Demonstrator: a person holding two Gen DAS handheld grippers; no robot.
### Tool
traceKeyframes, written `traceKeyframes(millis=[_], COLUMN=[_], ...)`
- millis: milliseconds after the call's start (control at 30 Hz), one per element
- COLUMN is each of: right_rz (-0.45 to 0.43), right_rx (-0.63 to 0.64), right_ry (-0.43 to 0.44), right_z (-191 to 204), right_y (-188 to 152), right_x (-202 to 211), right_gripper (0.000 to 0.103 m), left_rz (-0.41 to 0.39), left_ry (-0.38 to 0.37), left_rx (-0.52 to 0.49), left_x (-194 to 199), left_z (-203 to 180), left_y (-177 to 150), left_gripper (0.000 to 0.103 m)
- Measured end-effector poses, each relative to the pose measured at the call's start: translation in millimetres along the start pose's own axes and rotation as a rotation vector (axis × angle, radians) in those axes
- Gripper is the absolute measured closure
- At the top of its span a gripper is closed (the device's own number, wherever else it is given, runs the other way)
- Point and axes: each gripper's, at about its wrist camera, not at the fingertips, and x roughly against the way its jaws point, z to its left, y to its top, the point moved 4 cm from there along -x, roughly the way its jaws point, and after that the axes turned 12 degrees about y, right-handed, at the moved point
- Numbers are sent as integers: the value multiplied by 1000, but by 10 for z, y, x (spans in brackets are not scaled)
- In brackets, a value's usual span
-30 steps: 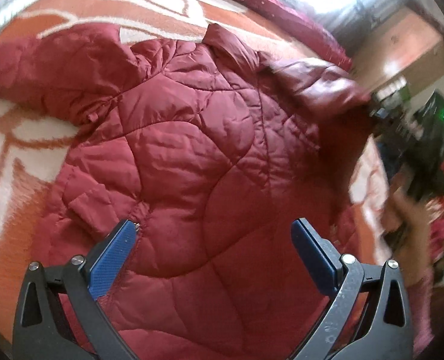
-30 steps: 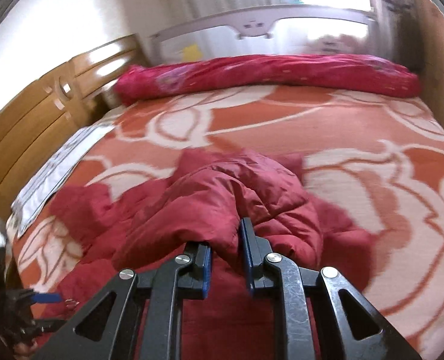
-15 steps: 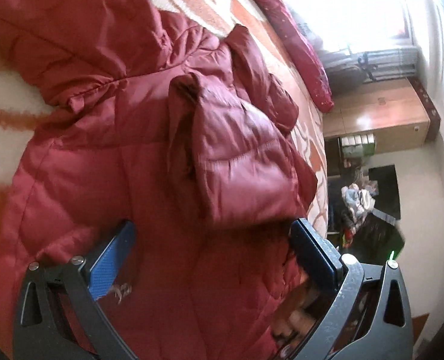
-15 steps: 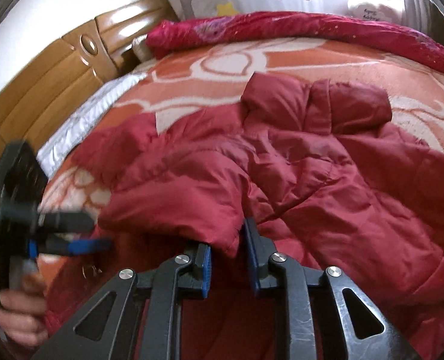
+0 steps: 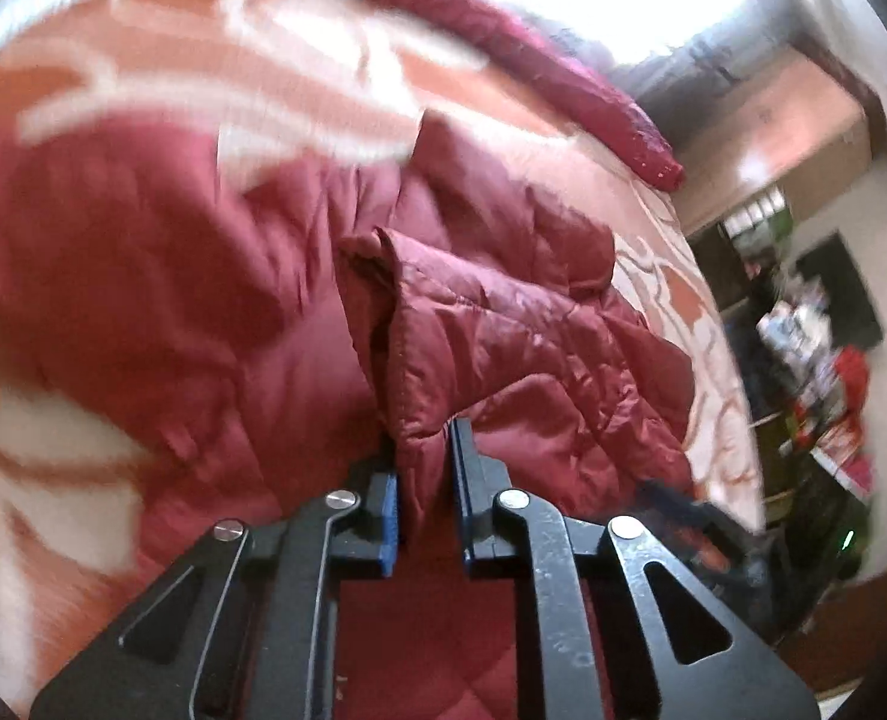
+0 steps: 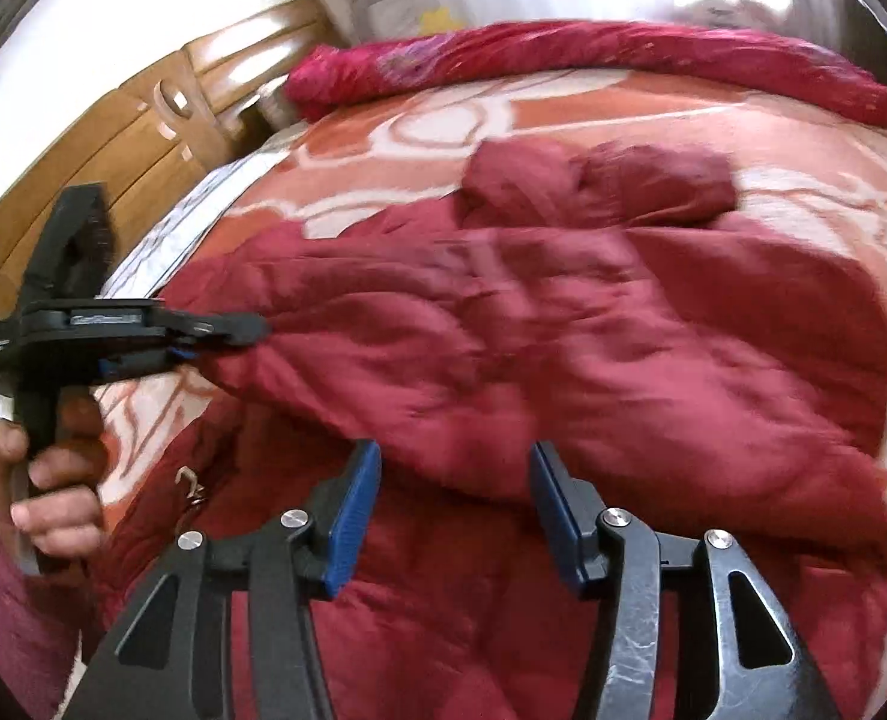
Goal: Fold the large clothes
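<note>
The red quilted jacket (image 6: 593,348) lay spread on the bed (image 6: 653,114), one sleeve folded across its body. The left gripper (image 5: 422,462) had just closed its fingers on that sleeve's cuff edge; the right gripper (image 6: 452,498) had just opened, its fingers clear of the fabric. Soft, puffy and probably slippery, it would likely slump, so a seam or hem looked the best hold. Only the right view showed the hand (image 6: 53,480) and headboard (image 6: 113,144); the left showed the pinch close up
</note>
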Motion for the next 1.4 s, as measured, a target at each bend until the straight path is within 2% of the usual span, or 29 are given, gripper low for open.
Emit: traceKeyframes(millis=[100, 167, 267, 400, 500, 567, 667, 733, 767, 833, 933, 1000, 1067, 1100, 1200, 1267, 1400], right_rz=[-91, -119, -104, -33, 3, 10, 19, 19, 19, 19, 18, 24, 15, -9, -49, -36, 78], right_rx=[-94, -159, -201, -241, -231, -212, -200, -195, -190, -183, -184, -192, -202, -201, -175, -161, -124], right_ry=[-61, -97, -136, -164, -169, -191, -201, -203, -207, -212, -212, -205, -201, -191, -180, -172, -206], right_z=[-354, -615, -893, -1138, -1192, -1183, -1162, -1116, -1112, -1098, -1070, -1068, -1034, -1002, -922, -886, -893], right_y=[70, 96, 75, -56, -182, -206, -192, -191, -193, -193, -182, -178, -138, -88, 80, 183, 188], right_x=[274, 388, 419, 284, 169, 132, 121, 84, 85, 71, 40, 74, 132, 198, 252, 160, -261], right_gripper=[50, 50, 48, 48, 48, 47, 41, 38, 37, 36, 36, 36, 36, 36, 36, 36, 36], left_rz=[-107, -144, -103, -41, -30, -71, -178, -217, -227, -206, -159, -82, 4, 21, 22, 24, 29], left_ry=[115, 161, 204, 229, 245, 262, 312, 282, 229, 164, 173, 170, 219, 237, 254, 266, 275], left_rx=[-130, -191, -225, -220, -199, -177, -144, -136, -143, -185, -234, -246, -256, -261, -267, -268, -273], left_x=[178, 194, 10, -212, -225, -62, 299, 463, 541, 518, 284, 13, -287, -369, -440, -436, -454], left_z=[-83, -105, -54, 50, 112, 111, 102, 78, 12, -166, -392, -448, -411, -402, -418, -447, -449], left_y=[155, 188, 118, -43, -125, -109, -59, -33, -14, 3, -6, -89, -187, -216, -269, -273, -291], left_gripper=[91, 91, 91, 90, 84, 84, 84, 84, 84, 84, 84, 84, 84, 84, 84, 84, 83])
